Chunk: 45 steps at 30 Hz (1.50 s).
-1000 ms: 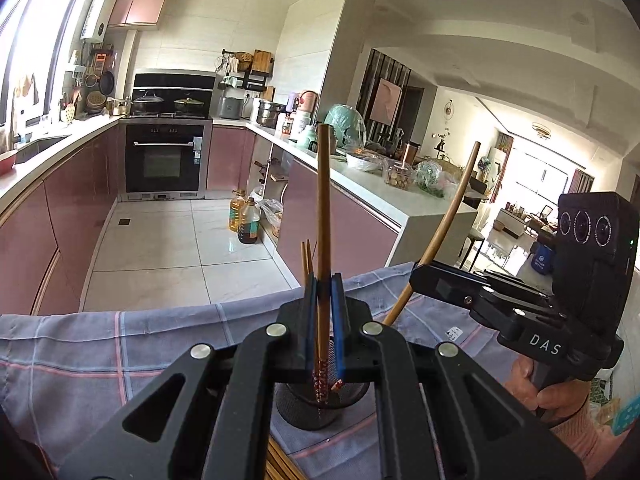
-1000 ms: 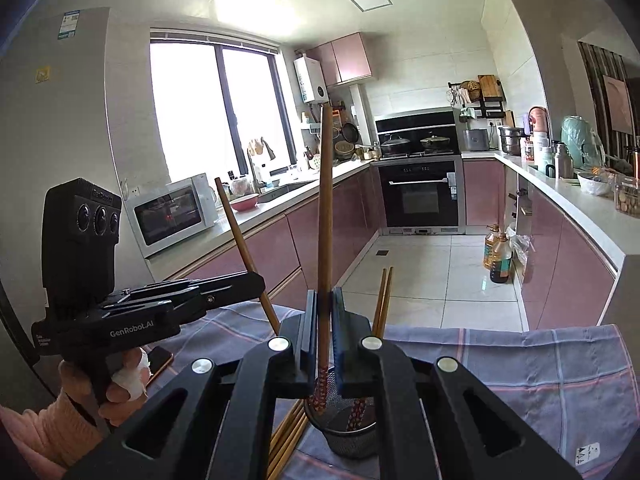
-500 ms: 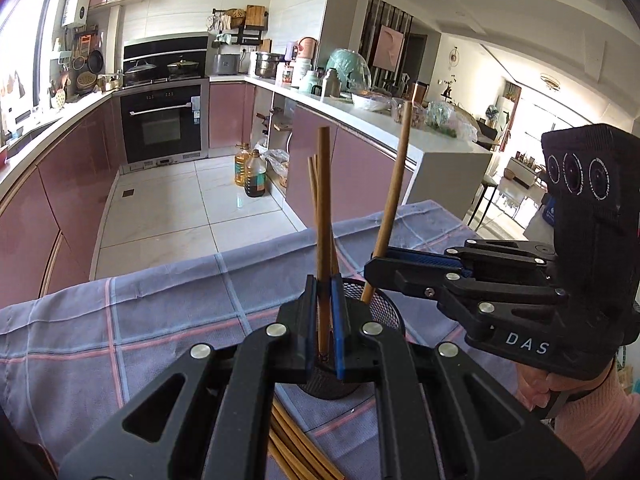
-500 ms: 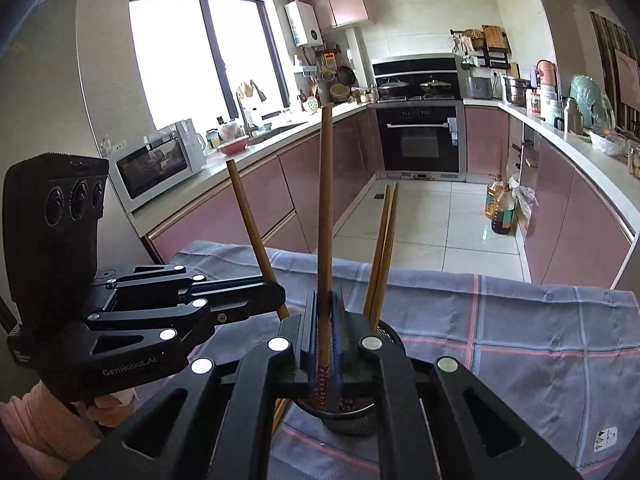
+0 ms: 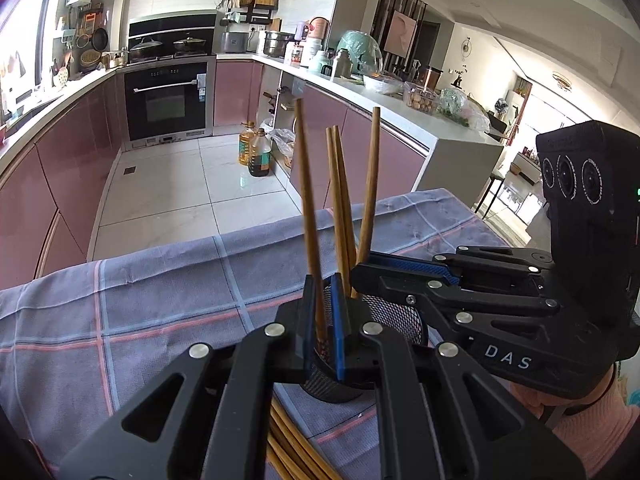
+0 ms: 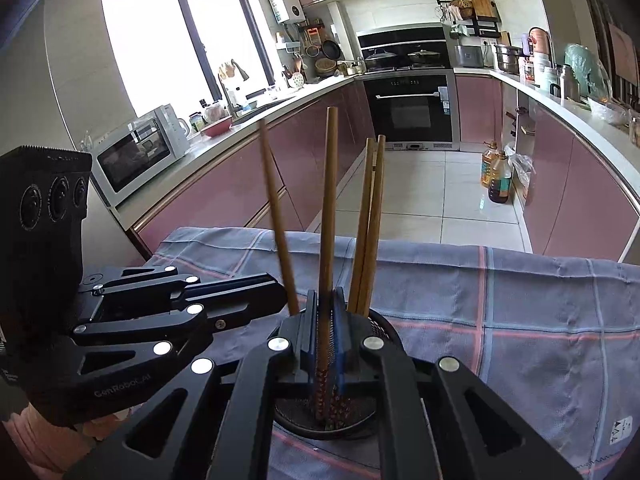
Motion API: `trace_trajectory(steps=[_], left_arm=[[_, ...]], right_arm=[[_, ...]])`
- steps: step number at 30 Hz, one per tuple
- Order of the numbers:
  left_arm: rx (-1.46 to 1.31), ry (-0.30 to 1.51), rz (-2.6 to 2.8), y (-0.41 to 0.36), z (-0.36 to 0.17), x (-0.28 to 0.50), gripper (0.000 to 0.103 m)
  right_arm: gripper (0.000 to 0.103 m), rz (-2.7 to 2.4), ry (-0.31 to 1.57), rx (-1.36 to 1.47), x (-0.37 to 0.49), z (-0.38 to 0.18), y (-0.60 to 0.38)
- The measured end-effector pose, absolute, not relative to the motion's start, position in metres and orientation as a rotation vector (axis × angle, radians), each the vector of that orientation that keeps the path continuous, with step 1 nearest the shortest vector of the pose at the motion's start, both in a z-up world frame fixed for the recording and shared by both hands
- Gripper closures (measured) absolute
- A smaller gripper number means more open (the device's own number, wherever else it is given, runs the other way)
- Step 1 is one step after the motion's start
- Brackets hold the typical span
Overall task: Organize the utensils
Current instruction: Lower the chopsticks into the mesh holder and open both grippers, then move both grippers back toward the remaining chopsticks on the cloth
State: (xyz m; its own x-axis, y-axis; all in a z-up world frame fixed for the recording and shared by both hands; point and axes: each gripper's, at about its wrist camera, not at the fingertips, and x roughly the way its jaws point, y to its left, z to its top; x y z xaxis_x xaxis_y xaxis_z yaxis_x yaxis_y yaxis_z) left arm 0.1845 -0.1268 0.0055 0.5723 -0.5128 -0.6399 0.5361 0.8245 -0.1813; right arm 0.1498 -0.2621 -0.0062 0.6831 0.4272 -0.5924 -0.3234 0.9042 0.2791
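A black mesh holder (image 5: 396,316) (image 6: 384,324) stands on the checked cloth (image 5: 160,300), and a pair of wooden chopsticks (image 5: 338,184) (image 6: 372,216) rests upright in it. My left gripper (image 5: 323,284) (image 6: 280,292) is shut on one chopstick (image 5: 306,184) (image 6: 274,208), whose lower end dips inside the holder. Close on its right, my right gripper (image 6: 326,296) (image 5: 360,272) grips another chopstick (image 6: 329,200) (image 5: 370,184) over the holder's mouth. Its jaws are opening slightly, with the patterned end of the stick still between the pads and down in the mesh.
Several loose chopsticks (image 5: 288,440) lie on the cloth under my left gripper. The table's far edge drops to a tiled kitchen floor with oil bottles (image 5: 256,156). Pink cabinets, an oven (image 6: 408,108) and a microwave (image 6: 136,152) line the walls.
Both grippers have come down and tilted forward, carrying their chopsticks from above the holder into it. The two grippers now sit closer together at the holder's rim.
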Motion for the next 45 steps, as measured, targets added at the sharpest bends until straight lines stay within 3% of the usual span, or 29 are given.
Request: trace_trajectory(steps=[8,12,16,21,23,35,45], left_arm=[[-0.017,0.738,-0.607,-0.116,-0.002,0.182,0.094],[-0.03,0.708,-0.587,-0.104,0.0,0.174,0.084],[-0.028,0.658,-0.555,-0.088,0.001,0.156,0.064],[-0.007,0.652,-0.513,-0.068,-0.011,0.134,0.057],[0.01,0.673,-0.499,-0.062,-0.022,0.128,0.057],[0.064,0.863,-0.504,-0.056,-0.097,0.1,0.055],[0.097,0.883,-0.511,-0.068,-0.111,0.087,0.057]], right_arm=[[0.092,0.425,0.682,0.192,0.142,-0.006,-0.267],[0.087,0.44,0.655,0.199,0.128,-0.002,-0.271],[0.076,0.473,0.607,0.183,0.103,0.007,-0.27],[0.069,0.538,0.563,0.147,0.067,0.01,-0.263],[0.065,0.562,0.572,0.147,0.057,0.005,-0.261],[0.065,0.54,0.807,0.109,0.052,-0.081,-0.232],[0.065,0.536,0.838,0.107,0.049,-0.095,-0.226]])
